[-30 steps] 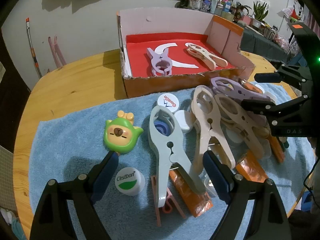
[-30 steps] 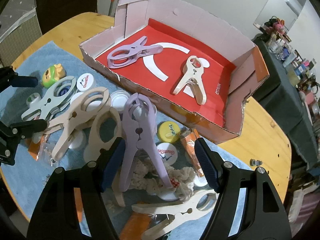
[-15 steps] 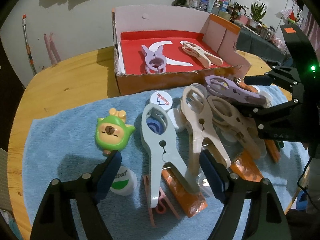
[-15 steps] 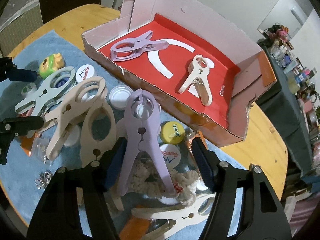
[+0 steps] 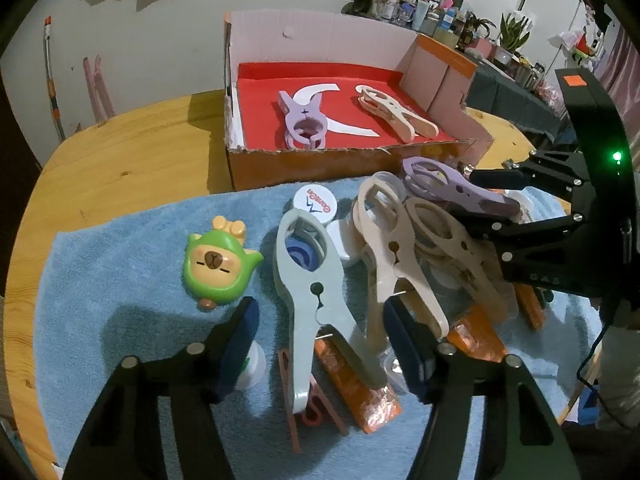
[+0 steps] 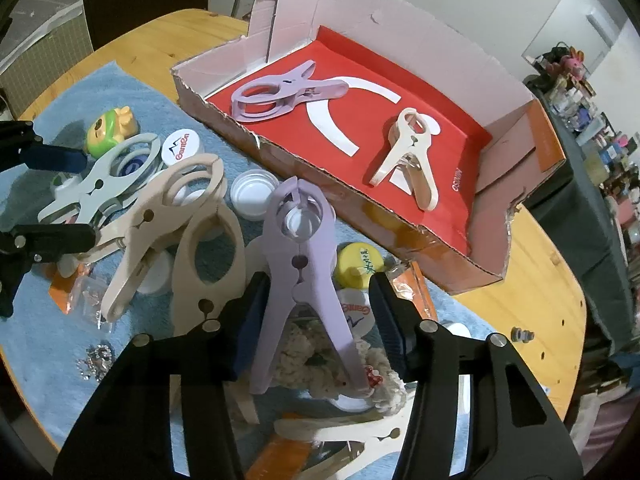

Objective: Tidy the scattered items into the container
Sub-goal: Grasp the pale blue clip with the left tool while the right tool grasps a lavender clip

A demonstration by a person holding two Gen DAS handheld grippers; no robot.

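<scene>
- Clips lie scattered on the blue towel (image 5: 120, 280) over the wooden desk (image 5: 120, 152); the cardboard box (image 6: 516, 128) behind them already holds a lilac clip and a beige one.
- Our left tongs (image 5: 320, 332) are closing around the grey clip (image 5: 316, 280). Its handles sit between the pads, but we see a gap on both sides, so nothing is gripped yet.
- Our right tongs (image 6: 316, 312) are closing on the lilac clip (image 6: 304, 264). The left pad looks to be at its flank and the right pad stands clear: not yet clenched.
- We judge these clips light, stiff plastic, smooth and sprung. Squeezing the splayed handles would open the jaws, so we would rather take hold near the pivot, across the narrow waist.
- The lilac clip rests on a soft cream scrunchie (image 6: 308, 360) and bottle caps, so it may rock or drag them along.
- Hard to make out: the grey clip's handle ends overlap a pink peg (image 5: 308, 412) and an orange sachet (image 5: 360, 392), and our tongs cover part of a green-labelled cap.
- Beneath the beige clips (image 5: 400, 256) more caps and sachets are half hidden.
</scene>
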